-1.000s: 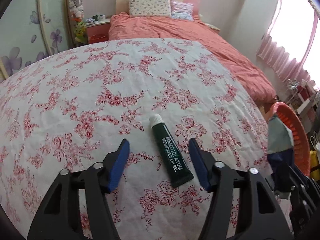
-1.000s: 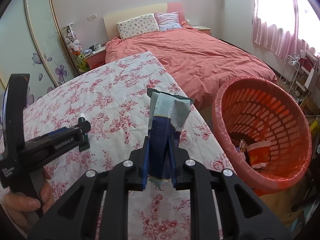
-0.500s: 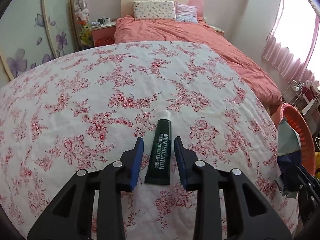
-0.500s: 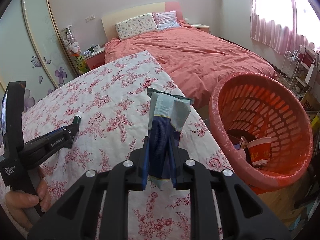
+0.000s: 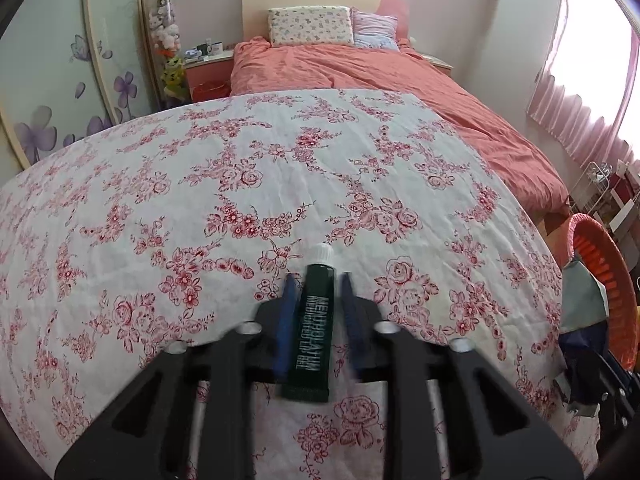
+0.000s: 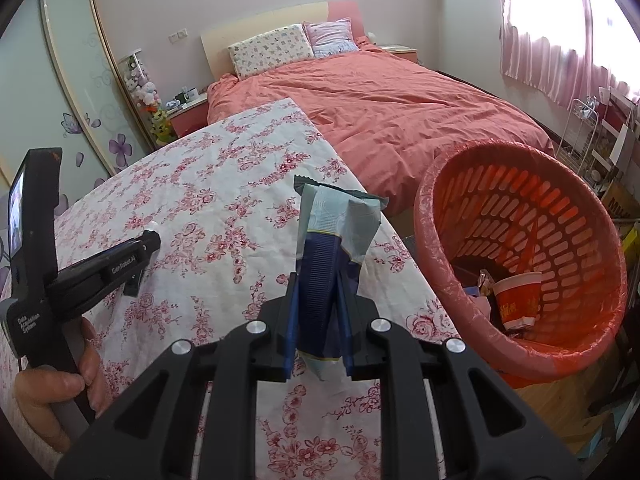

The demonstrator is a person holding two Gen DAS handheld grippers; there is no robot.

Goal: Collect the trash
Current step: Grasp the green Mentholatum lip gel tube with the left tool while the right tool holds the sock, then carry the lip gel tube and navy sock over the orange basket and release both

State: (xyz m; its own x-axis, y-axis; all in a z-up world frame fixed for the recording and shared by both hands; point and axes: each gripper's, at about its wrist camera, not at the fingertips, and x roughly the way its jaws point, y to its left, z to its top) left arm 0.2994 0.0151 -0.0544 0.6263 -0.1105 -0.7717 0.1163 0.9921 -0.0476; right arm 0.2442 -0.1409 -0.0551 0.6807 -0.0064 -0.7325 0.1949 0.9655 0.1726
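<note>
A dark green lip-gel tube [image 5: 316, 320] with a white cap lies on the flowered tablecloth [image 5: 240, 168]. My left gripper [image 5: 318, 282] is shut on the tube's body, a blue pad against each side. In the right wrist view that gripper [image 6: 144, 246] reaches in from the left, and only the tube's white cap [image 6: 153, 225] pokes past it. My right gripper [image 6: 318, 280] is shut on a crumpled blue and grey wrapper [image 6: 340, 220], held upright above the table's right edge beside the orange basket [image 6: 436, 240].
The basket holds a red paper cup [image 6: 516, 300] and other scraps, and stands on the floor right of the table. A pink bed [image 6: 400, 112] lies beyond. A hand [image 6: 48, 392] grips the left tool's handle. A wire rack [image 6: 580, 128] stands by the window.
The left jaws went from wide open around the tube to shut on it, after sliding forward along it. The right gripper and its wrapper stayed put.
</note>
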